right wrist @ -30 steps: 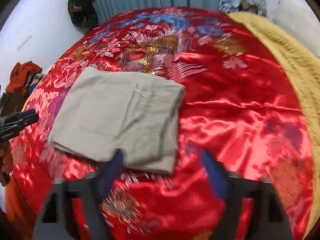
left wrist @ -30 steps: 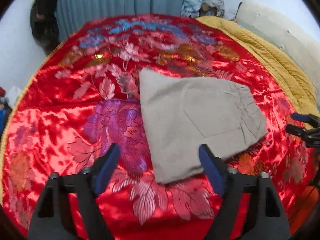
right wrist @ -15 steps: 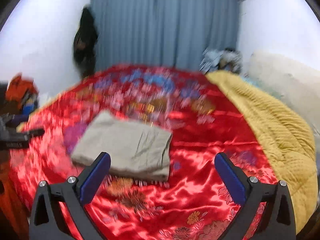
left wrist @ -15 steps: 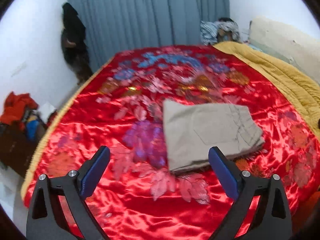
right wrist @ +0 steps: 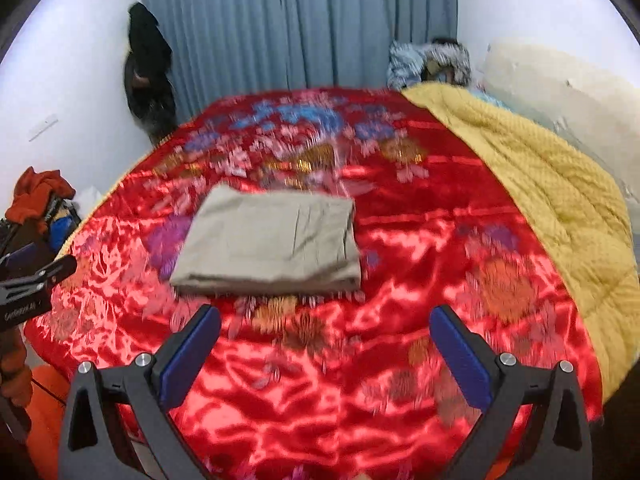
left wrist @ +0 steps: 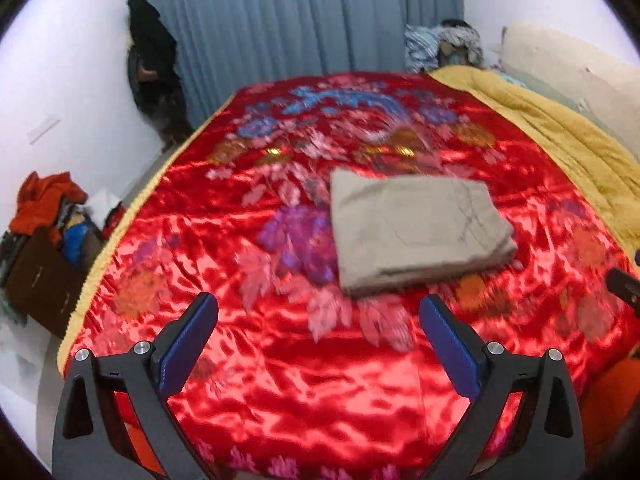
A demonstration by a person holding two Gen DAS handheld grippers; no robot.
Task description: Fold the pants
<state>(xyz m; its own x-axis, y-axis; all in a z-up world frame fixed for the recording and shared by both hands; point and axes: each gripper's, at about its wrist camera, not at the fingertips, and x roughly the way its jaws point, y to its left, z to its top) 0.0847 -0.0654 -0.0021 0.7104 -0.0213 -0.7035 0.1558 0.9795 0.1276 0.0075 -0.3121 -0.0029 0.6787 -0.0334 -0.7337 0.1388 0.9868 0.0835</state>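
Both grippers hang released above the bed, holding nothing: the left gripper [left wrist: 318, 326] and the right gripper [right wrist: 324, 338] each show blue-padded fingers spread wide at the bottom of their own view. Below them a bed [left wrist: 280, 380] fills most of each view, covered in shiny red satin with a flower pattern. At 2 o'clock in the right wrist view a mustard-yellow quilt [right wrist: 560, 200] lies along the bed's edge. At 12 o'clock grey-blue curtains [right wrist: 300, 24] hang behind the bed. The pants [right wrist: 272, 242], beige and folded into a flat rectangle, lie on the satin near the middle of the bed, beyond the fingertips and well apart from both grippers. At 9 o'clock sits a pile of orange clothes [left wrist: 44, 200] off the bed.
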